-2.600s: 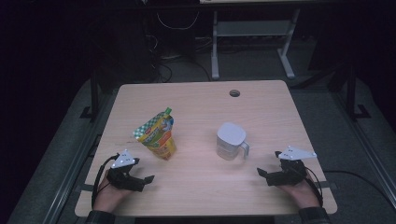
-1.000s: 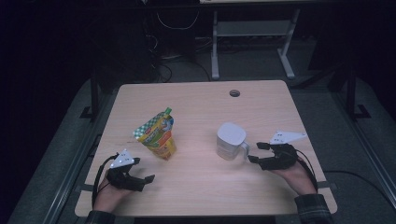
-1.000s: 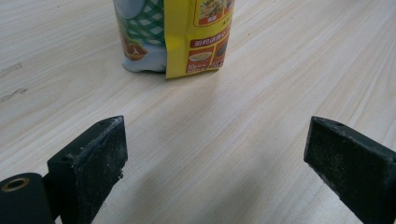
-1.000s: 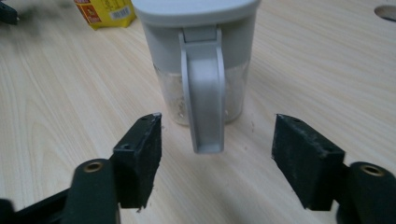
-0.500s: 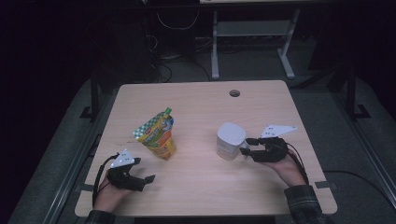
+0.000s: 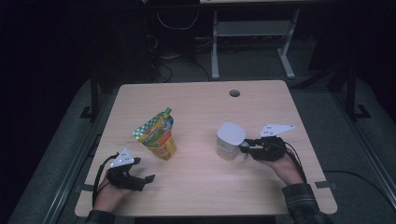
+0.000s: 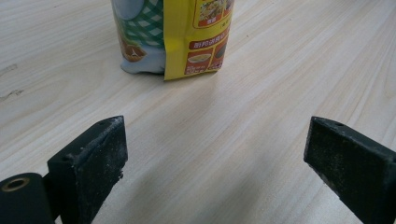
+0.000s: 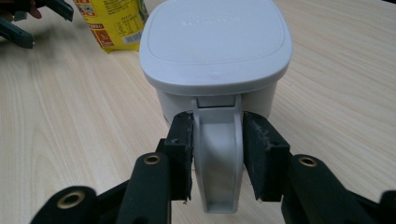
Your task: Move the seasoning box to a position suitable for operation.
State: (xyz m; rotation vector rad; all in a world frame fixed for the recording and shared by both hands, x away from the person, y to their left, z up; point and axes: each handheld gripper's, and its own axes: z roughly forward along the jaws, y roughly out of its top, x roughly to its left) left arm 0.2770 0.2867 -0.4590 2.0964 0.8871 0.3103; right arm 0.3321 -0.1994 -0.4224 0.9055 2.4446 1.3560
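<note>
A white lidded container point(image 6: 231, 140) point(image 8: 215, 46) stands right of the table's middle, its handle point(image 8: 217, 163) pointing right. My right gripper point(image 6: 245, 148) point(image 8: 217, 126) lies level on the table against it. Its jaws have just been closing, and both pads now touch the sides of the handle between them. A yellow and green snack pouch point(image 6: 156, 135) point(image 7: 177, 37) stands upright left of centre. Near the front left edge my left gripper point(image 6: 144, 179) point(image 7: 215, 154) rests open, aimed at the pouch, with bare wood between its jaws.
The wooden table point(image 6: 201, 98) has a round cable hole point(image 6: 234, 93) near its far edge. A metal desk frame point(image 6: 252, 42) and cables stand on the dark floor beyond. Bare wood separates pouch and container.
My right gripper has slid left to the container and its jaws have narrowed around the handle. The left gripper, the pouch and the container have stayed put.
</note>
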